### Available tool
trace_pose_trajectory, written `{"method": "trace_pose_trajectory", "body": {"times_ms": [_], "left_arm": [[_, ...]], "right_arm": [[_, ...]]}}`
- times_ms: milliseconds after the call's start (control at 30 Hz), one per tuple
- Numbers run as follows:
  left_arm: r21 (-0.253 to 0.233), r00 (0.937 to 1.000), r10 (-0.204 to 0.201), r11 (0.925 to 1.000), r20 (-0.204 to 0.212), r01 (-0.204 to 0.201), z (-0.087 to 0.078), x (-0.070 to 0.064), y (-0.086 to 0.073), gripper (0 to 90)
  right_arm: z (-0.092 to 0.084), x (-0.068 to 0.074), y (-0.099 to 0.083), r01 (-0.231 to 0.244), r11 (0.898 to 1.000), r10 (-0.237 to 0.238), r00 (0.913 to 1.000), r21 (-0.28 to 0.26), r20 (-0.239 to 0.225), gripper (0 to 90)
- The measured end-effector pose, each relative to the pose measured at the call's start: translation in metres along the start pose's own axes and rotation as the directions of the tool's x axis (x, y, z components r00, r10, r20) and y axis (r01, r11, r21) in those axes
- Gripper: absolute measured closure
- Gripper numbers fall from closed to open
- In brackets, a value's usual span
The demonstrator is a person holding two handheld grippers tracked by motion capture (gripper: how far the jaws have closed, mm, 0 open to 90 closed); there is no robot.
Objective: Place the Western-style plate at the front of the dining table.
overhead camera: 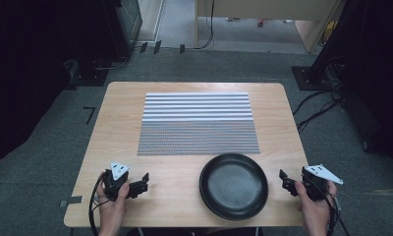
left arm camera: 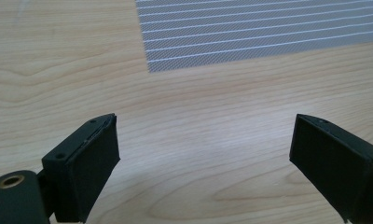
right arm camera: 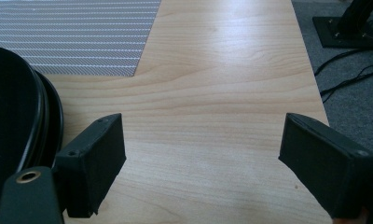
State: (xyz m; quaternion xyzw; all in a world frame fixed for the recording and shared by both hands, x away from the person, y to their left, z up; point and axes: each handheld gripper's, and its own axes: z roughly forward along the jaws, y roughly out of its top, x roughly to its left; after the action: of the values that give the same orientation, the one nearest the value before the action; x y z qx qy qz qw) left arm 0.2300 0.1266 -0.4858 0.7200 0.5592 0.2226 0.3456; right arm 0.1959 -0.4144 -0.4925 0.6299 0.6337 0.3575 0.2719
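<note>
Hands low at near table edge — left gripper [overhead camera: 141, 183], right gripper [overhead camera: 285, 181] flank black plate [overhead camera: 234, 185], jaws apart, empty.

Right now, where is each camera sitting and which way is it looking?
High view: above the person's side, looking forward and down at the table; both hands, both grippers.
Left gripper view: on the left gripper, facing wood and the striped mat; open jaws.
Right gripper view: on the right gripper, beside the black plate; open jaws.
All share the mat.

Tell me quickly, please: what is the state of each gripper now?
Left gripper: open, holding nothing, above the bare wooden table.
Right gripper: open, holding nothing, beside the black plate.
</note>
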Motion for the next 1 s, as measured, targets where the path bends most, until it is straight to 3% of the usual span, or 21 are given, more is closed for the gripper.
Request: {"method": "trace_pose_trajectory", "body": {"times_ms": [533, 867, 1000], "left_arm": [[-0.002, 0.9958, 0.053, 0.9986, 0.075, -0.053, 0.005, -0.037, 0.017, 7.9], [-0.017, 0.9866, 0.087, 0.9962, 0.138, -0.085, 0.015, -0.073, 0.031, 8.0], [-0.02, 0.9835, 0.098, 0.9952, 0.152, -0.096, 0.017, -0.081, 0.034, 7.9]], "right_arm": [[-0.012, 0.013, 0.005, 0.012, 1.0, -0.013, 0.9991, -0.021, -0.04, 13.4], [-0.014, 0.023, 0.006, 0.026, 0.999, -0.028, 0.9975, -0.027, -0.066, 13.5], [-0.015, 0.025, 0.006, 0.028, 0.999, -0.03, 0.997, -0.029, -0.072, 13.5]]}}
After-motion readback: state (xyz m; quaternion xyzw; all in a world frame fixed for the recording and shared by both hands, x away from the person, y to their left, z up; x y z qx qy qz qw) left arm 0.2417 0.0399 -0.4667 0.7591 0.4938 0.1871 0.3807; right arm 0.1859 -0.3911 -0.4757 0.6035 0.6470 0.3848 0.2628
